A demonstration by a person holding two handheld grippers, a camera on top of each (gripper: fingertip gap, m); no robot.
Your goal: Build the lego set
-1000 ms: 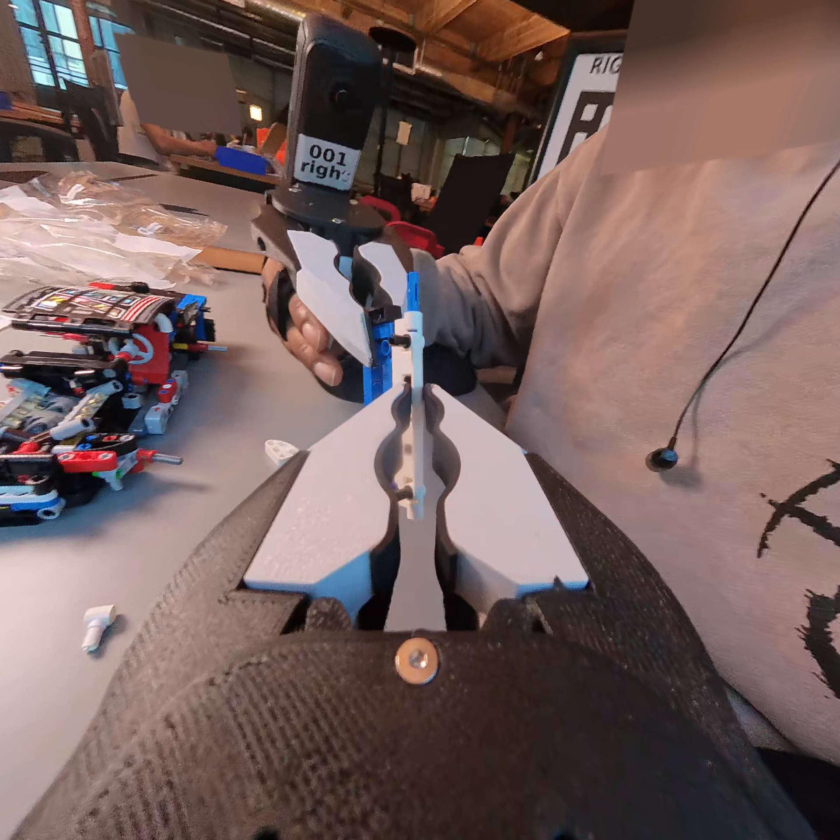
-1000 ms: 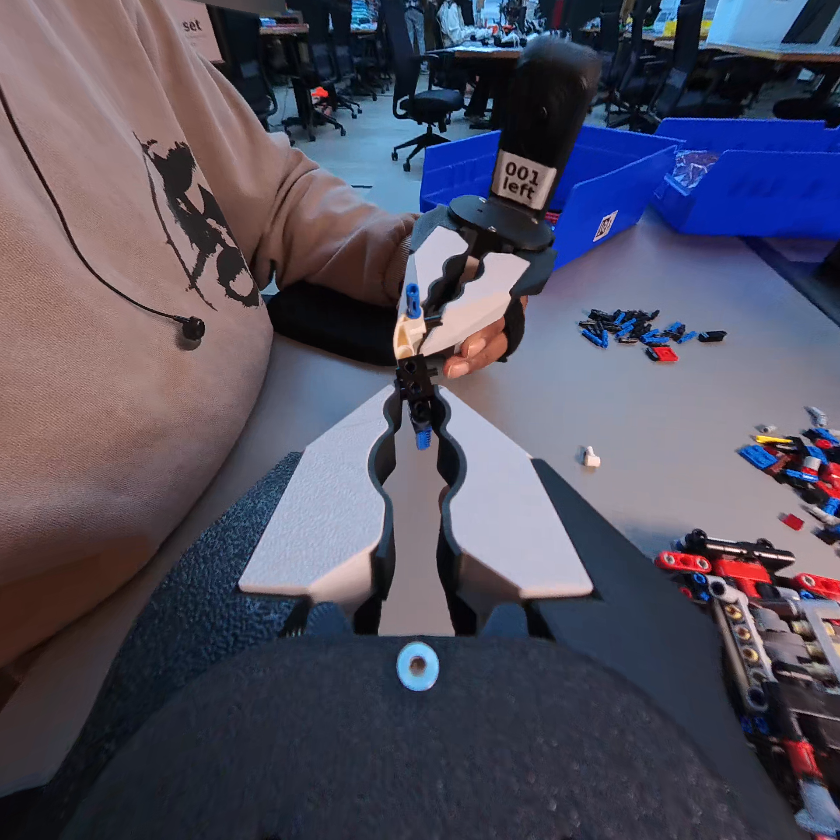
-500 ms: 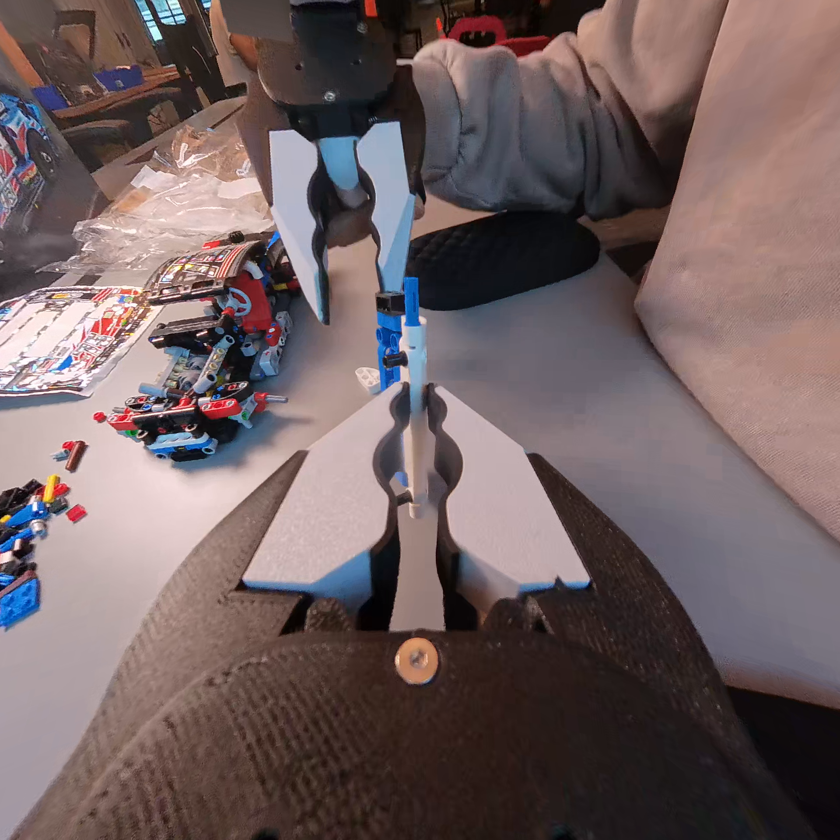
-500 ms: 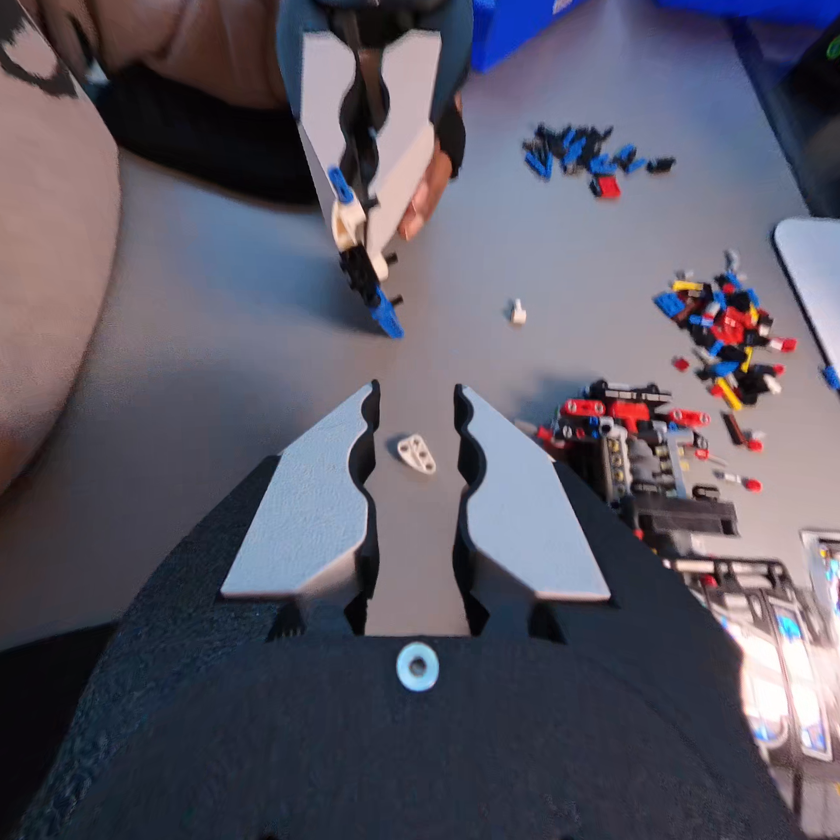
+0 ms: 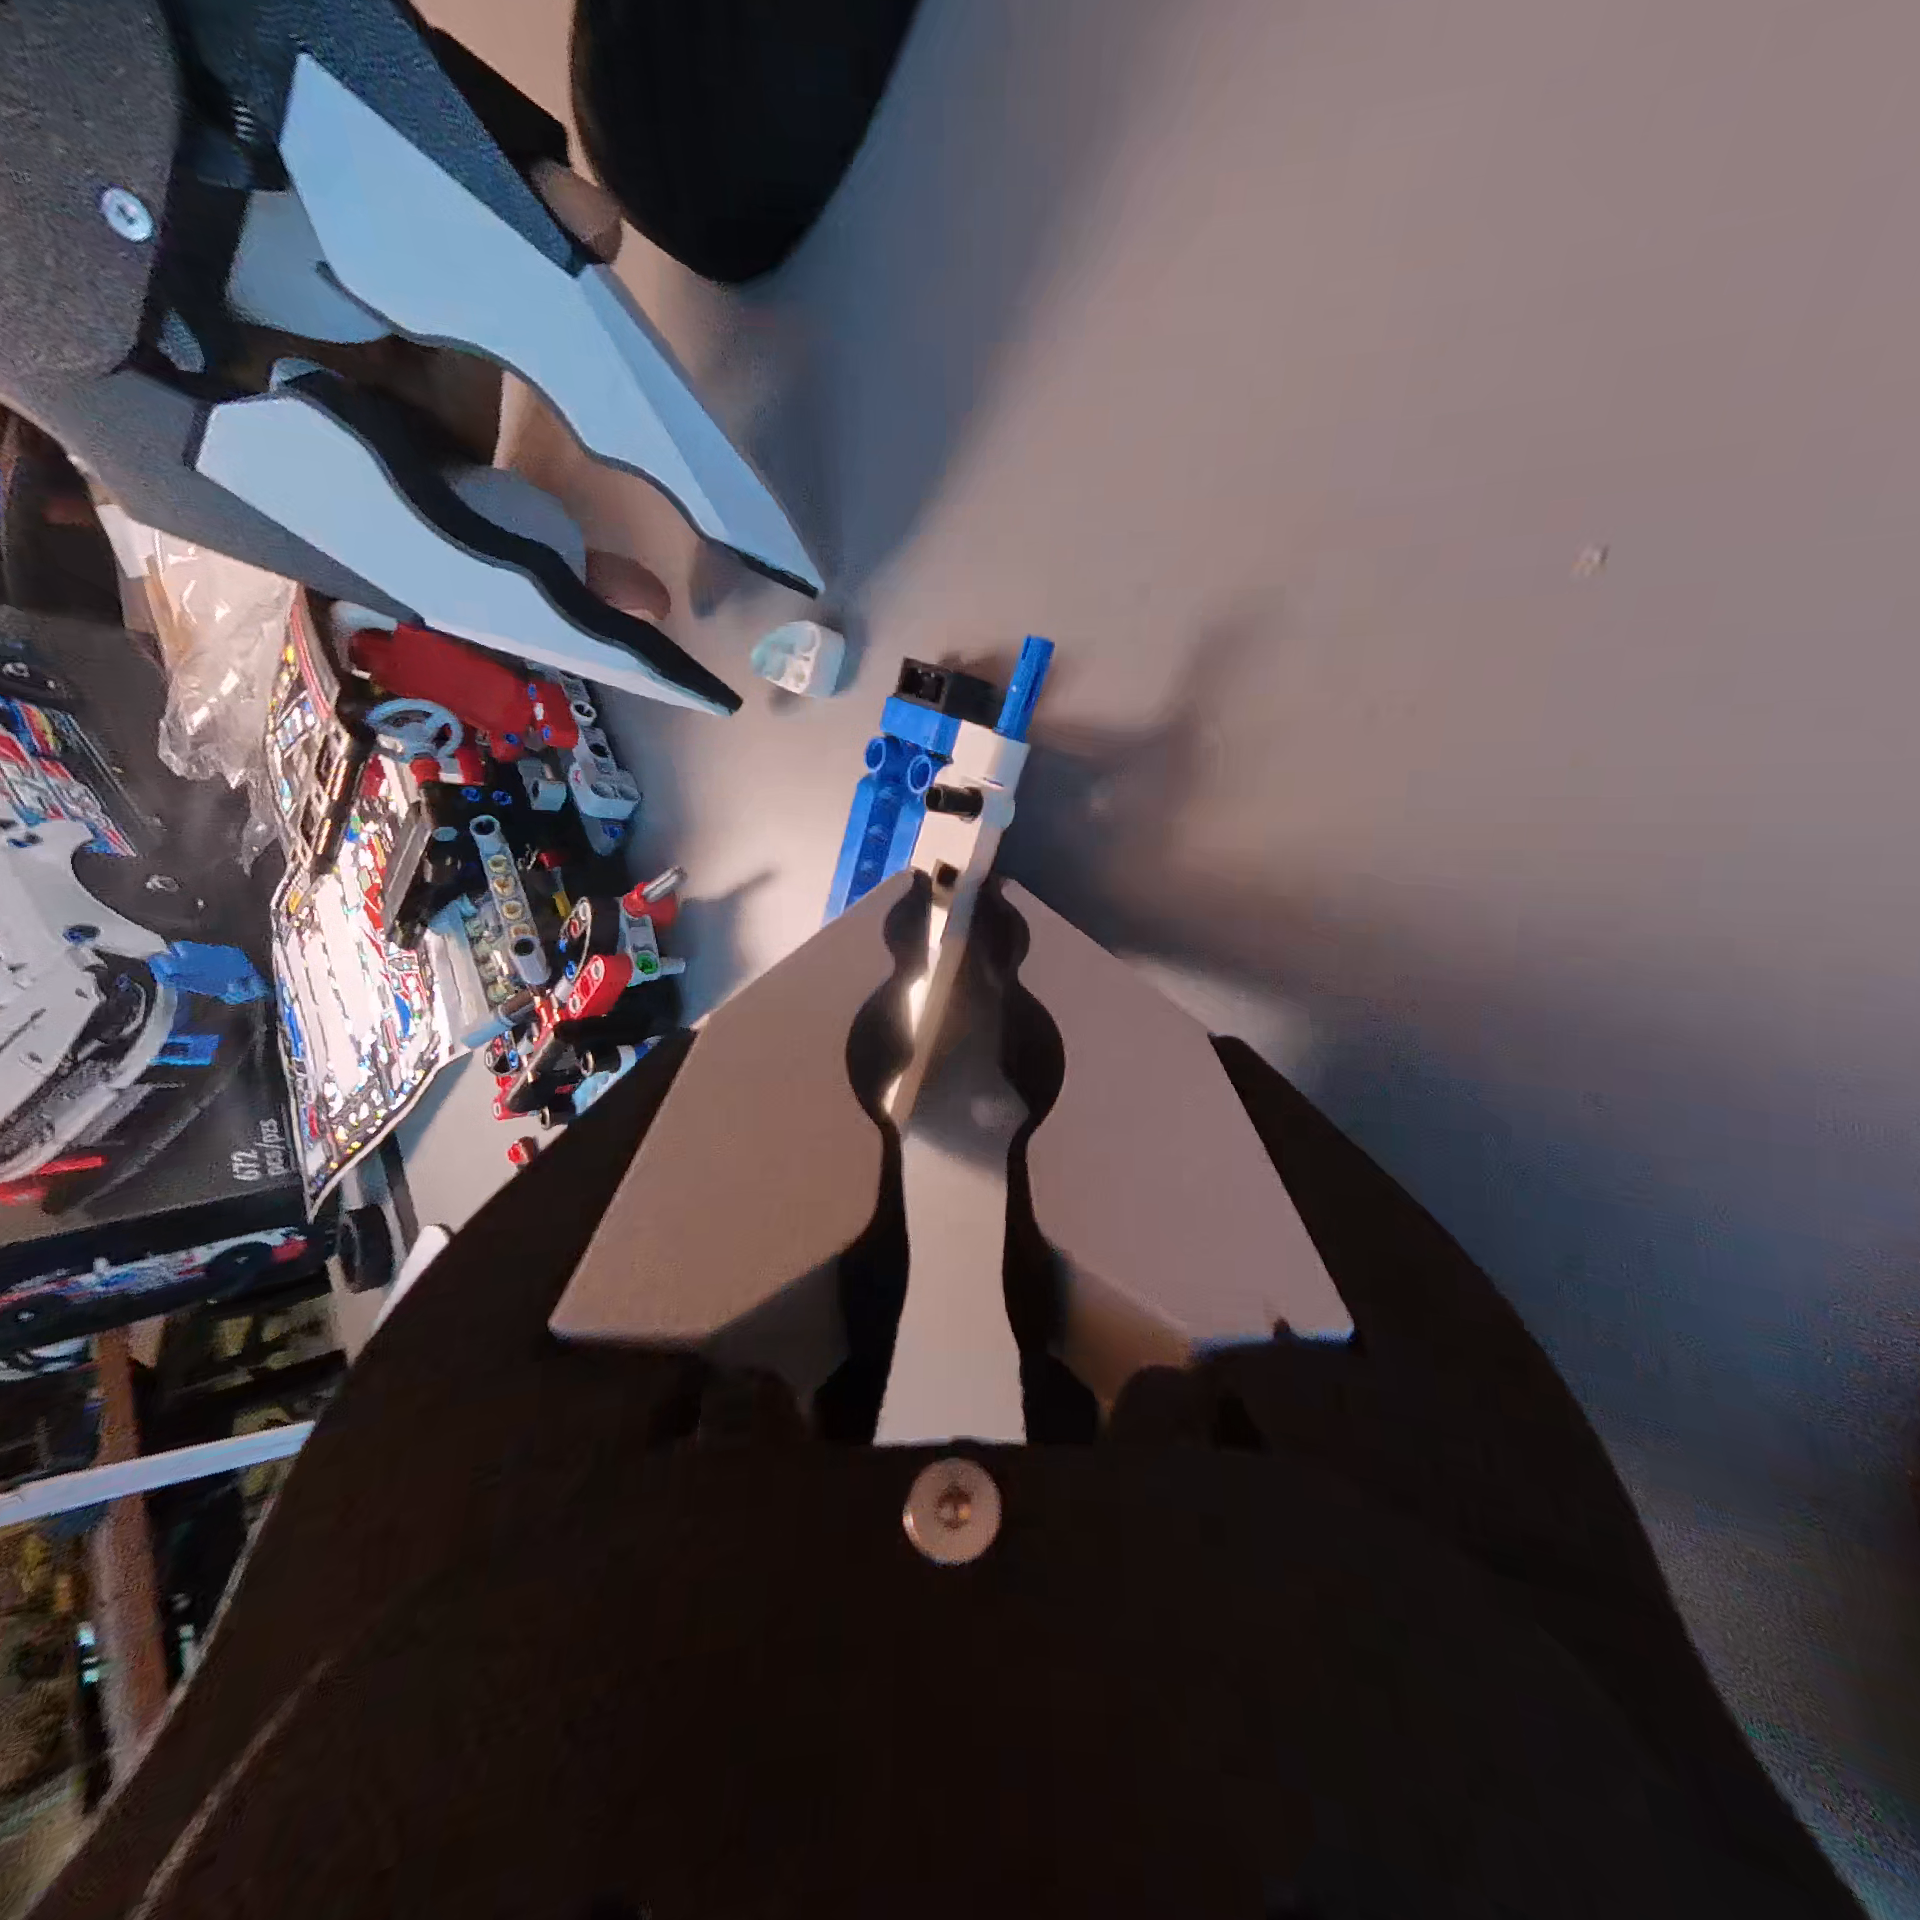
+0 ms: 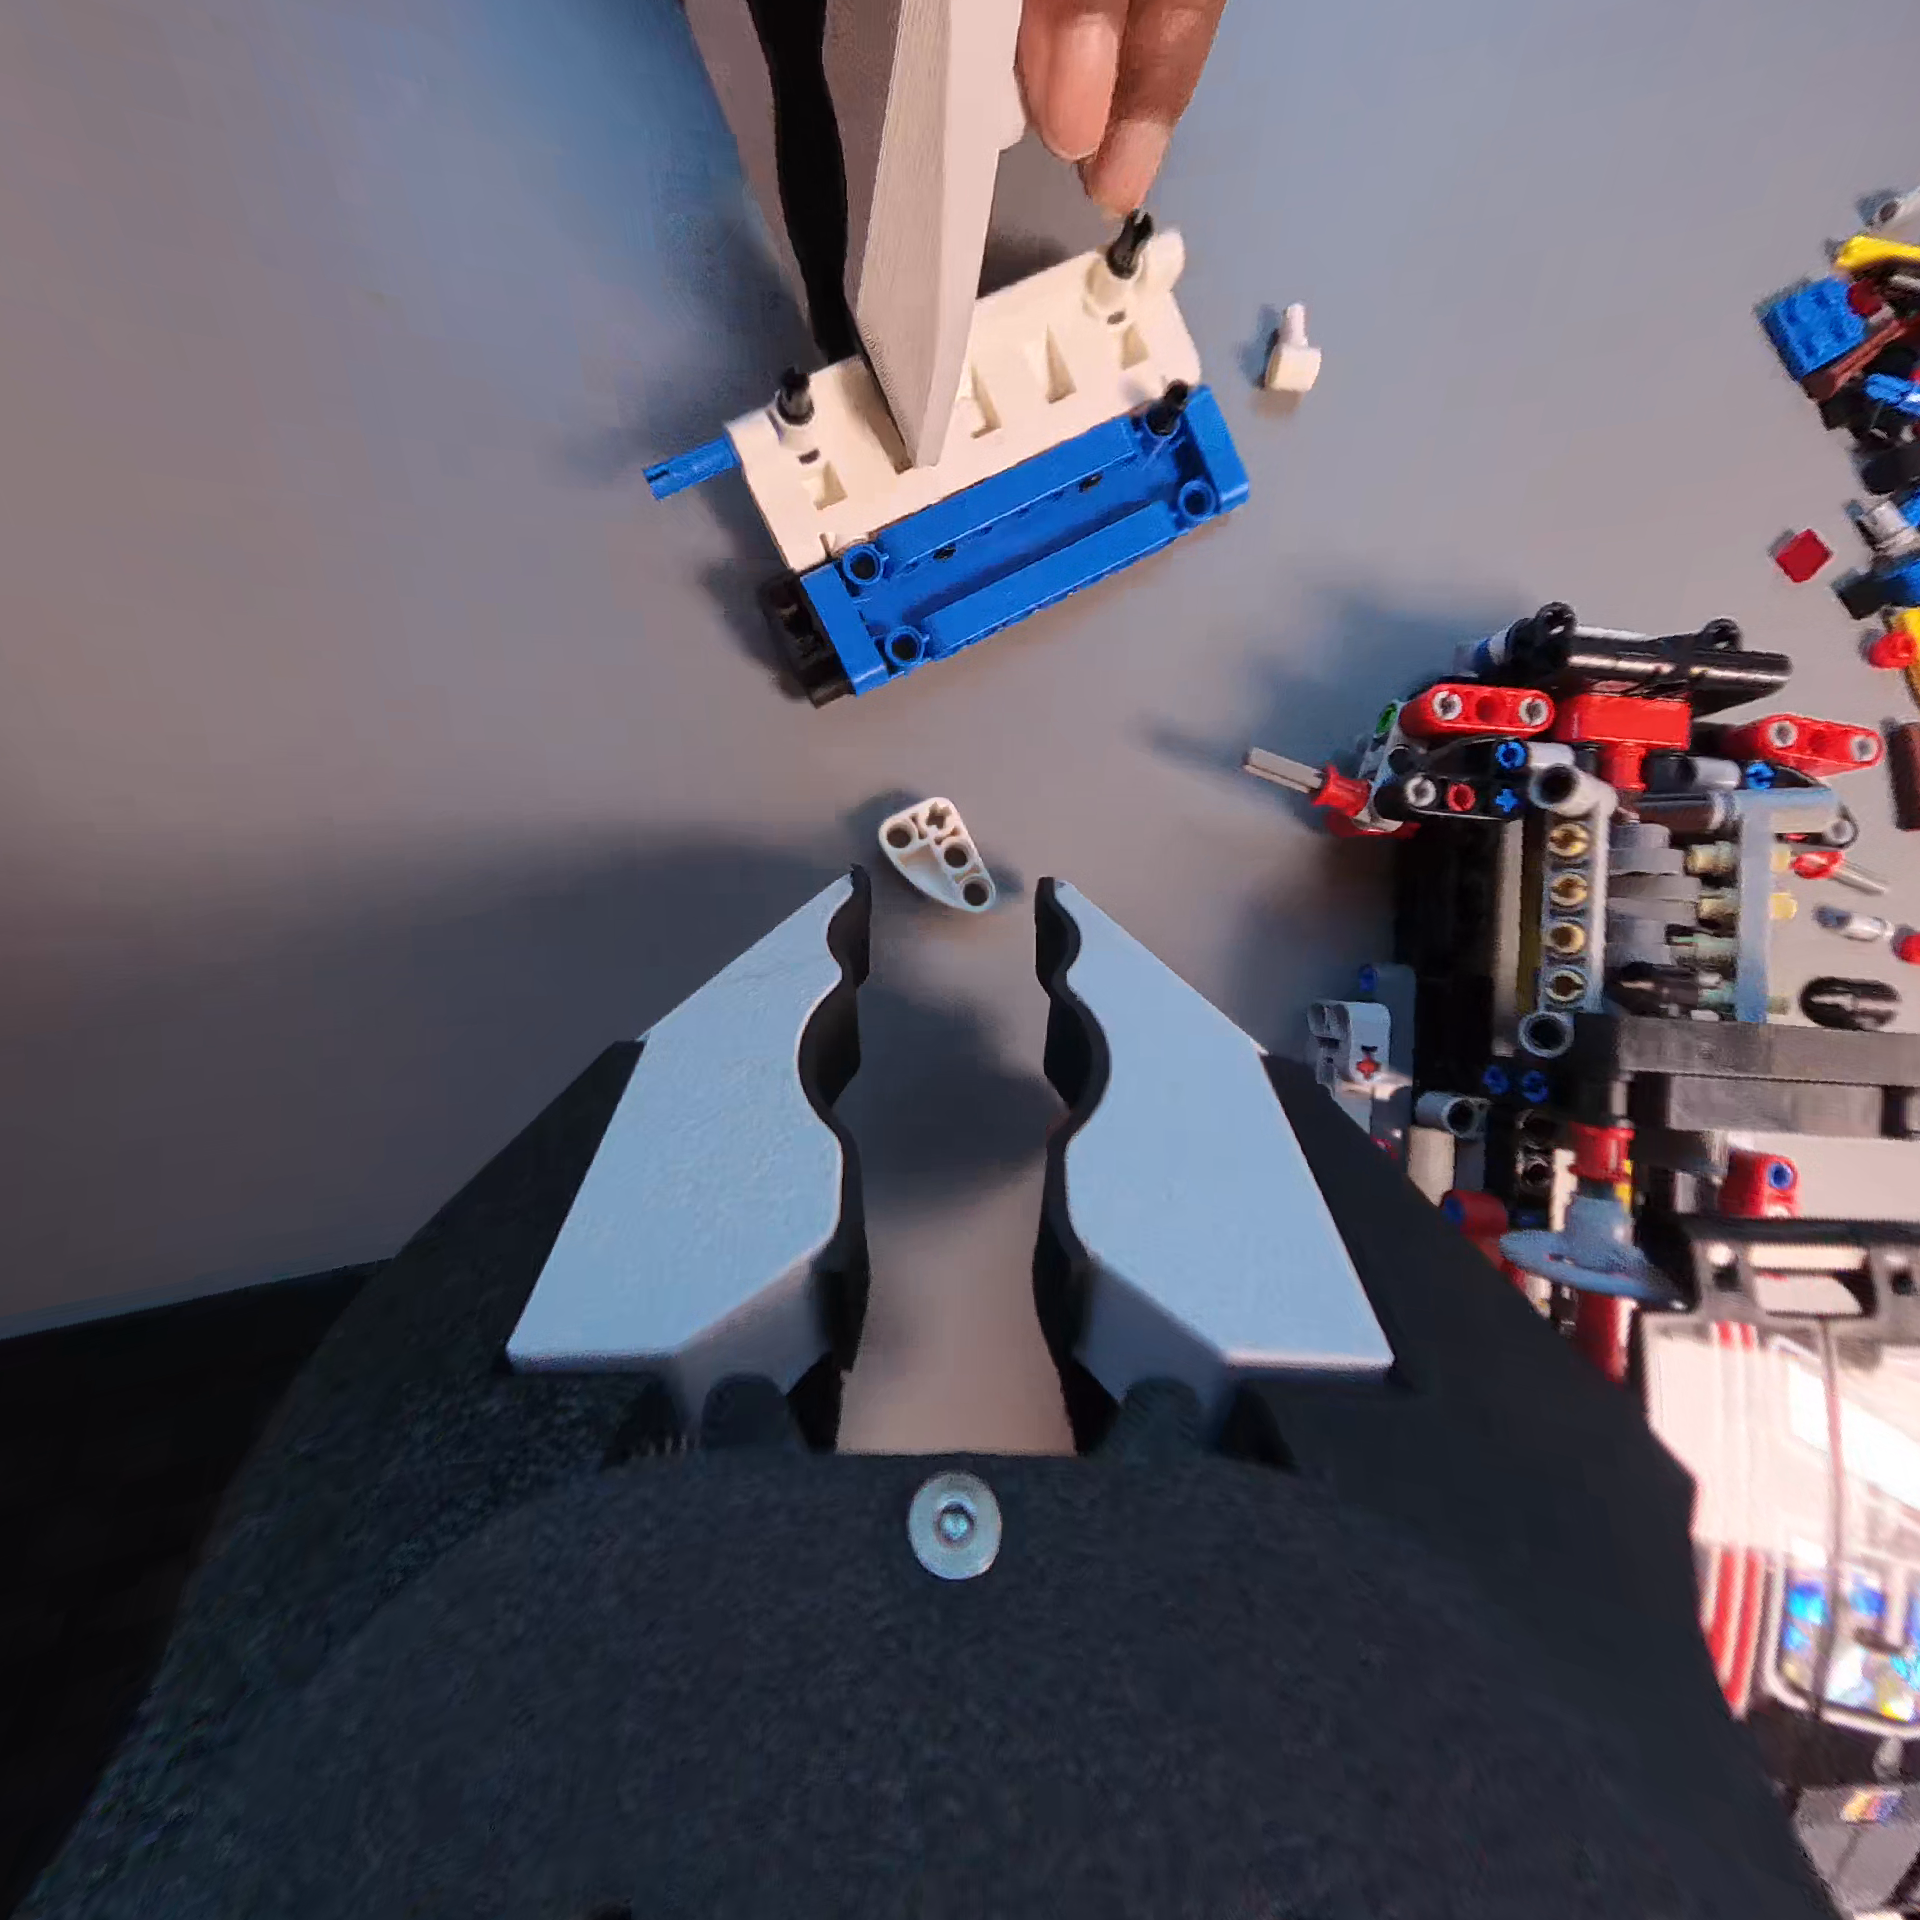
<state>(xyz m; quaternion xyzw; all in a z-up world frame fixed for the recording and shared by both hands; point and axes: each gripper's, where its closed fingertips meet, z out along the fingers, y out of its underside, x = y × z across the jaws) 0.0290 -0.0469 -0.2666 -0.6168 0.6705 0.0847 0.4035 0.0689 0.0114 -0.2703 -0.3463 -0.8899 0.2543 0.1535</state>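
While the left gripper (image 5: 951,894) clamps its fingers on the white panel of a white-and-blue Lego sub-assembly (image 6: 977,468), that flat piece, with blue beams, black pins and a blue axle at one end, sits low over the grey table (image 6: 312,520); whether it touches the surface cannot be told. The right gripper (image 6: 948,888) hangs with its fingers spread and empty, its tips on either side of a small white triangular Lego liftarm (image 6: 937,854) lying on the table just short of the sub-assembly. Beside it stands the partly built red, black and grey Lego car chassis (image 6: 1621,935). A small white connector (image 6: 1290,353) lies just beyond the sub-assembly, near loose coloured pieces (image 6: 1860,343).
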